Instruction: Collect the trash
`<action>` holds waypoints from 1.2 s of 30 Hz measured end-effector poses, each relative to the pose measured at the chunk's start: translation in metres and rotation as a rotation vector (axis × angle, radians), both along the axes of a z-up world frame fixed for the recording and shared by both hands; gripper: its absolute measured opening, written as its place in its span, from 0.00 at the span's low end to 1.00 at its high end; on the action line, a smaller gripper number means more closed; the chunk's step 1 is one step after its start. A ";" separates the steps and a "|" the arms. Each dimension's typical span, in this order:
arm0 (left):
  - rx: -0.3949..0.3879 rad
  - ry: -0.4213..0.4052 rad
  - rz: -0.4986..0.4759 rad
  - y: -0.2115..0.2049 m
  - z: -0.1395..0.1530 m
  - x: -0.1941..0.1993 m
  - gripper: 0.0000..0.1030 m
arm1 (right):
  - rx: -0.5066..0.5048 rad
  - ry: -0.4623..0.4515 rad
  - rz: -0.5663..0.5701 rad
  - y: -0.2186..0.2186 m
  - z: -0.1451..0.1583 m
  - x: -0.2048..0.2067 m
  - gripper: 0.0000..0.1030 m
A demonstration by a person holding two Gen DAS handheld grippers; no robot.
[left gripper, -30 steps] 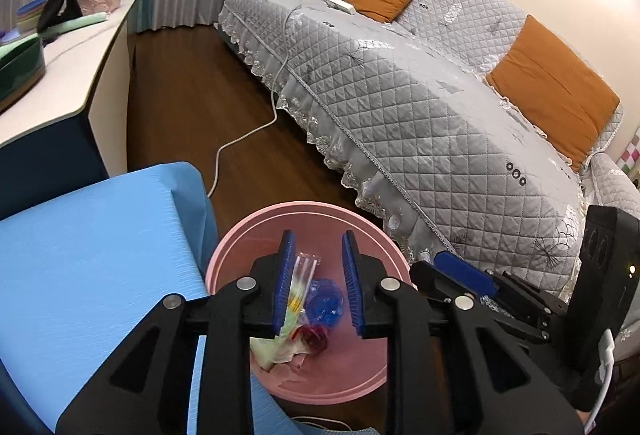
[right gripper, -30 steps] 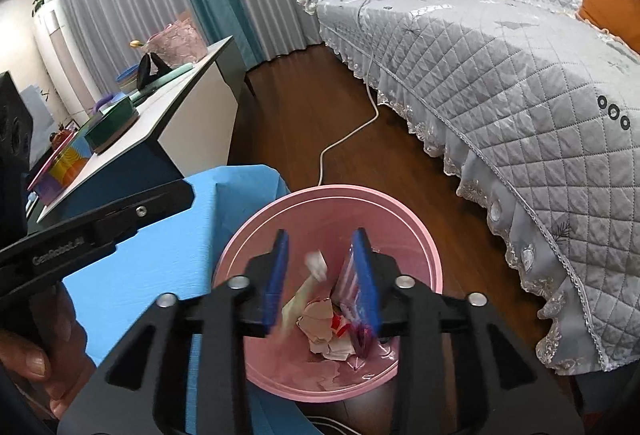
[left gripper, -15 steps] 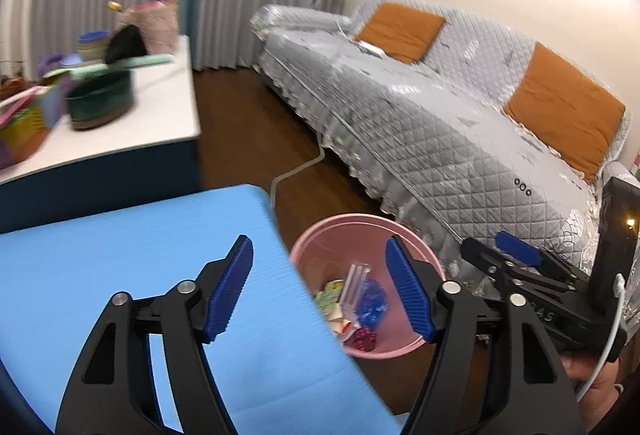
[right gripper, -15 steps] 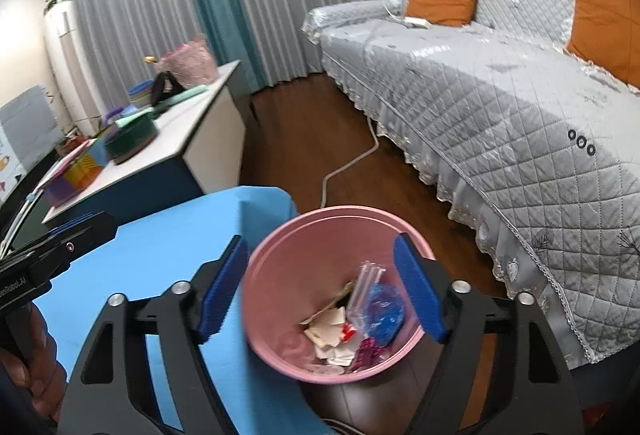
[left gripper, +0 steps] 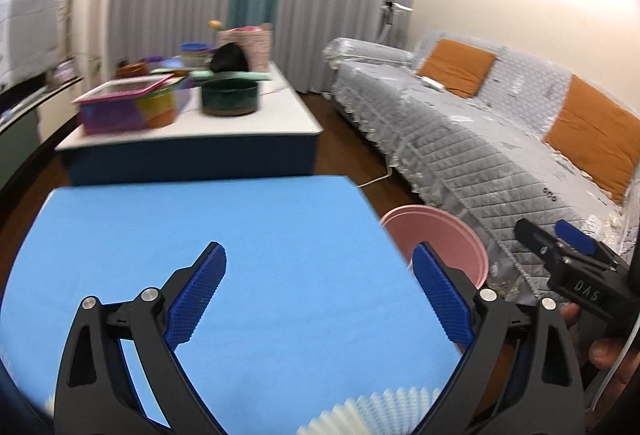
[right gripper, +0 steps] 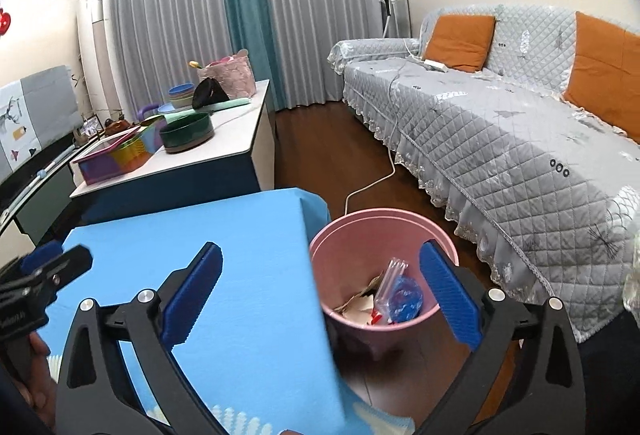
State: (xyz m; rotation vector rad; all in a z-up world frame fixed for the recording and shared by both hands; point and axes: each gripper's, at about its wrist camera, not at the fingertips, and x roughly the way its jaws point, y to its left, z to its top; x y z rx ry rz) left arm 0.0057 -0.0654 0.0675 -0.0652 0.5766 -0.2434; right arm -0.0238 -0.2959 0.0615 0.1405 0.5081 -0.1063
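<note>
The pink bin (right gripper: pixel 384 215) stands on the floor by the right edge of the blue table (right gripper: pixel 200 235). Inside lies trash (right gripper: pixel 396 295): paper scraps, a clear wrapper and a blue wrapper. My right gripper (right gripper: pixel 320 255) hovers above the table's edge and the bin, its jaws opening wide with nothing between them. My left gripper (left gripper: pixel 318 259) hangs over the blue table (left gripper: pixel 200 227), its jaws also opening and empty. In the left wrist view the bin (left gripper: pixel 440 235) shows only its rim and inner wall, right of the table. Each view catches the other gripper at its side edge.
A grey quilted sofa (right gripper: pixel 520 139) with orange cushions runs along the right. A white low table (left gripper: pixel 248 123) beyond the blue one carries a dark bowl, coloured boxes and a basket. A white cable (right gripper: pixel 372 183) trails across the wooden floor. A white ribbed sheet (left gripper: pixel 360 411) lies at the table's near edge.
Both grippers drew back and up from the bin while their jaws spread wide. The wrappers once between the jaws now lie in the bin. The left gripper swung left over the blue table.
</note>
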 end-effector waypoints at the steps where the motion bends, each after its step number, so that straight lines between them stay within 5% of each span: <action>1: 0.007 0.002 0.021 0.006 -0.003 -0.008 0.91 | -0.012 0.001 0.001 0.005 -0.001 -0.003 0.95; 10: 0.032 0.041 0.171 0.036 -0.038 -0.056 0.92 | -0.098 0.024 0.040 0.048 -0.020 -0.024 0.95; 16: 0.022 0.062 0.236 0.053 -0.045 -0.051 0.92 | -0.120 0.061 0.055 0.056 -0.033 -0.017 0.95; 36: 0.032 0.132 0.222 0.051 -0.065 -0.040 0.92 | -0.105 0.111 0.040 0.051 -0.043 -0.003 0.95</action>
